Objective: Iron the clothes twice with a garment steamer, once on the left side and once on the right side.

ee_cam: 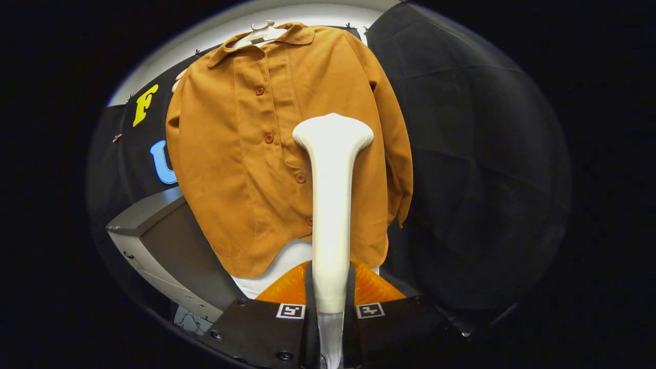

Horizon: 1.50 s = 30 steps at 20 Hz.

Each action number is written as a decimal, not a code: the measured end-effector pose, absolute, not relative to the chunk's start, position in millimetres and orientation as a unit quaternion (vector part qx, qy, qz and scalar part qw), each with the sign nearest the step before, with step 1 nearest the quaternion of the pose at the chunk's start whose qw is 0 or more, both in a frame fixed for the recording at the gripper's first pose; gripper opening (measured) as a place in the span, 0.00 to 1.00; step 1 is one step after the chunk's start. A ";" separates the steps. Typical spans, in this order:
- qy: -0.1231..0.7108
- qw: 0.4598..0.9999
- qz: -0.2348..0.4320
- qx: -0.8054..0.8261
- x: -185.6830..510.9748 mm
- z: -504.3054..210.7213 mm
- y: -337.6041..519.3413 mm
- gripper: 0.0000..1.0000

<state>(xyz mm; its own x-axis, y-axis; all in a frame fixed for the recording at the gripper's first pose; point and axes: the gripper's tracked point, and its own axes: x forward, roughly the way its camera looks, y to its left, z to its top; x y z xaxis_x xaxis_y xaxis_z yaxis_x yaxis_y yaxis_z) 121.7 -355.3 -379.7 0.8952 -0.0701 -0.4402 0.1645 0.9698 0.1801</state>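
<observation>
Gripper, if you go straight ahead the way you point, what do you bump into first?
Probably the orange shirt on its hanger. The gripper is shut on the white steamer, whose head would likely touch first; the gap is unclear.

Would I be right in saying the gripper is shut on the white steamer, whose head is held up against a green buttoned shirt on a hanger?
Not quite: in the gripper view the shirt is orange-brown, not green. The rest holds: the gripper is shut on the white steamer.

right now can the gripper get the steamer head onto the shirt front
Probably yes: the gripper, jaws shut on the steamer, points its head at the hanging shirt, with nothing between them.
</observation>
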 end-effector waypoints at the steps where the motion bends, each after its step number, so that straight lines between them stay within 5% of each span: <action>1: 0.229 0.965 -0.061 0.109 116.4 -386.4 -353.0 0.21; 13: 0.270 0.954 -0.067 0.111 59.6 -409.3 -326.8 0.21; 30: 0.125 0.988 -0.035 0.078 39.8 -205.2 -238.4 0.21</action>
<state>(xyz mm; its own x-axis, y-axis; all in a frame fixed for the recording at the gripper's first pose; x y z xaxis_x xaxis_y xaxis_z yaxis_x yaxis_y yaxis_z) 39.8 -238.4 -205.2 0.9663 -0.0489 -0.2526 0.0878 0.9855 0.1454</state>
